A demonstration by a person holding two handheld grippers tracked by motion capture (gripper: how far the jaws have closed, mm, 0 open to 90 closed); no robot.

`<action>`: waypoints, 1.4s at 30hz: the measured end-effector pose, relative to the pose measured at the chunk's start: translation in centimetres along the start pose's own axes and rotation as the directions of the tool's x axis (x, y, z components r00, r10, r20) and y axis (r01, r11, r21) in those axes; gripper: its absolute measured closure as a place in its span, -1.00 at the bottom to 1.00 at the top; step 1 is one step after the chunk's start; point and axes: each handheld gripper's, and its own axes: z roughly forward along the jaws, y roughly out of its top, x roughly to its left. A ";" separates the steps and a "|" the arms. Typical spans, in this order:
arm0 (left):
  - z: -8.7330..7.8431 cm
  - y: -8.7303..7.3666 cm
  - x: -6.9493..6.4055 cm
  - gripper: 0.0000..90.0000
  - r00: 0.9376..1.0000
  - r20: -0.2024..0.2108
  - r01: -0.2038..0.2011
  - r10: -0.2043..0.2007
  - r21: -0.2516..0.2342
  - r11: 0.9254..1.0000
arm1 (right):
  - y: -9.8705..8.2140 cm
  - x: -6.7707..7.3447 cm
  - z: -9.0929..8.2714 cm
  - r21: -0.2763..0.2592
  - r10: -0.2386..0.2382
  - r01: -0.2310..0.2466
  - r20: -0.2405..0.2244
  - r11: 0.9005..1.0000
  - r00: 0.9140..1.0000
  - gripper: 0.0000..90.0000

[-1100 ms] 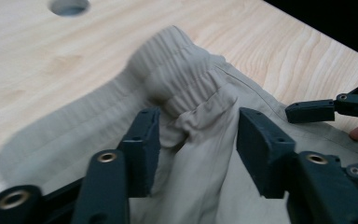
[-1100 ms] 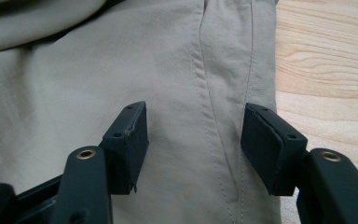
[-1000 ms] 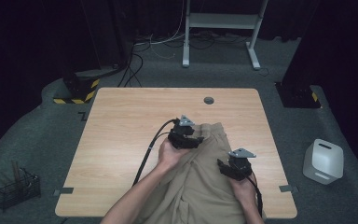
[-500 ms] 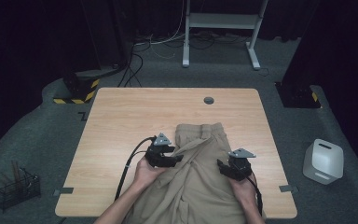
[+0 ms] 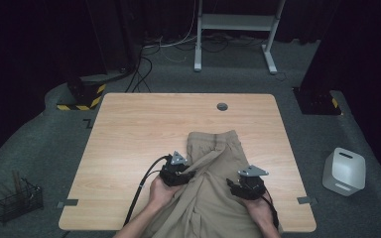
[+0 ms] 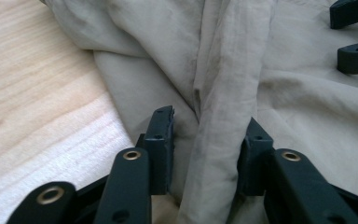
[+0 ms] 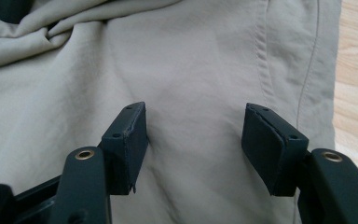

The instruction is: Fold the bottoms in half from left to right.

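Khaki trousers (image 5: 218,148) lie on the wooden table (image 5: 144,129), waistband at the far end and legs running off the near edge. My left gripper (image 5: 189,174) is low at the trousers' left edge. In the left gripper view its jaws (image 6: 209,126) have just been closing around an upright fold of the trousers (image 6: 168,46); the fold is not visibly squeezed. My right gripper (image 5: 234,184) rests on the right leg. Its jaws (image 7: 196,126) stand open over flat cloth (image 7: 191,60) near the side seam.
A cable hole (image 5: 222,106) sits in the table's far middle. On the floor are a white box (image 5: 345,171) at the right, a wire basket (image 5: 17,201) at the left and a white desk frame (image 5: 238,22) behind.
My left gripper has moved from near the waistband down and to the left, toward the person, to the trousers' left edge, and its jaws have narrowed around a fold. The right gripper has stayed put.
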 end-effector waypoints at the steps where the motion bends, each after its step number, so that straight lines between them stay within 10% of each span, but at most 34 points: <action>1: 0.0 0.0 0.0 0.43 1.000 0.000 0.000 0.000 0.000 1.000 | 0.0 0.0 0.0 0.000 0.000 0.000 0.000 1.000 1.000 -0.10; 12: 0.2 0.2 2.7 0.49 0.994 -0.105 0.012 -0.016 -0.033 0.999 | 3.2 1.1 3.6 -0.017 0.003 -0.003 -0.002 1.000 1.000 -0.08; 25: 0.9 2.7 7.8 0.56 0.963 -0.268 0.036 -0.023 0.045 0.998 | 7.9 1.9 8.5 -0.017 0.009 -0.009 0.006 1.000 1.000 -0.07; 29: 0.0 2.5 8.3 0.33 0.968 -0.241 0.088 -0.077 0.036 0.996 | 8.4 2.0 8.9 -0.013 0.011 -0.011 0.003 1.000 1.000 -0.07; 34: -2.1 1.8 7.3 0.21 0.982 -0.187 0.043 -0.039 0.014 0.999 | 7.6 1.7 6.4 -0.036 0.037 -0.037 -0.008 0.999 0.999 -0.03; 42: -2.9 2.0 6.4 0.94 0.994 -0.099 0.051 -0.051 -0.002 0.999 | 5.0 0.7 2.8 0.018 -0.012 0.011 0.042 1.000 0.999 0.06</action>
